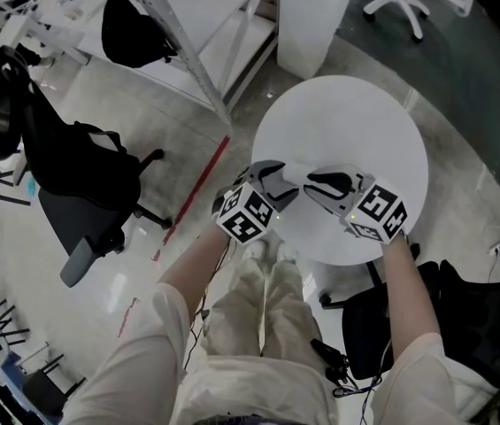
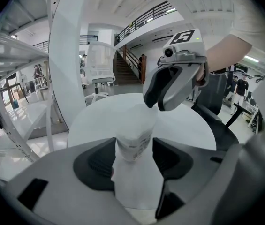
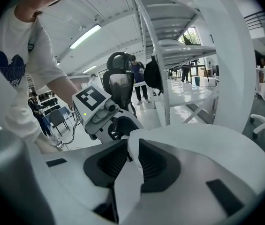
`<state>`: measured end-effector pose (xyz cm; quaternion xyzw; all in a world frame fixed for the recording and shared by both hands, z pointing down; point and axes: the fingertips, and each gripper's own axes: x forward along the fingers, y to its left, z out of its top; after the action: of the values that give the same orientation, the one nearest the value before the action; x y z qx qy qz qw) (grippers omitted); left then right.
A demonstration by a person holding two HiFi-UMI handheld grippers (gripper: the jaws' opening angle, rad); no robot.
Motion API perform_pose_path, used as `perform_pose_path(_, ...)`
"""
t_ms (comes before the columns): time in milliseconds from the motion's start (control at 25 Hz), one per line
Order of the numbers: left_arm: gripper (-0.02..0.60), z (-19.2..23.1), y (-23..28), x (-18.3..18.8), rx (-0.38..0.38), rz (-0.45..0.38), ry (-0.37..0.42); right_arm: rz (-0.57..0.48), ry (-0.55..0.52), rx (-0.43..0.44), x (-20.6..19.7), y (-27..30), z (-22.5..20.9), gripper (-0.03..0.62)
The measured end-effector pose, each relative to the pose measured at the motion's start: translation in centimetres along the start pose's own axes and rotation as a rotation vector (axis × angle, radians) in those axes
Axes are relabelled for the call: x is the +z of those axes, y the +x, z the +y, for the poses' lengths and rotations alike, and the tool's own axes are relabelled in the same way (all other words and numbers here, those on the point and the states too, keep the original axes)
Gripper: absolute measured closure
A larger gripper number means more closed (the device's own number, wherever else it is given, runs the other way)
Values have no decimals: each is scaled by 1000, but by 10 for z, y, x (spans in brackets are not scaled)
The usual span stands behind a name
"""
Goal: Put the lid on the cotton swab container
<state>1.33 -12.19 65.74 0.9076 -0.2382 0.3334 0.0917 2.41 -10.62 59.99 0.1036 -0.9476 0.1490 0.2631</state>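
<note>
Over the near counter (image 1: 356,122) edge, the left gripper (image 1: 287,182) clamps its jaws on the cotton swab container (image 2: 133,142); the right gripper (image 1: 313,184) pinches the lid (image 3: 131,146) edge-on. A tilted lid could jam or slip out.

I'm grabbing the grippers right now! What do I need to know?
Left gripper: shut on the cotton swab container, over the near edge of the round table.
Right gripper: shut on the lid, right by the container's top.
Done: both pieces are held and close together.
Left: press the lid on. I can't tell if it's seated yet. Then let go.
</note>
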Motion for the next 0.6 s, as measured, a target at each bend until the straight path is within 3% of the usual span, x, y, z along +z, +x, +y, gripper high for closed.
perform_pose_path(600,337,1,-1,0,1,-1,5,36,-69,-50,-3,4,-4,556)
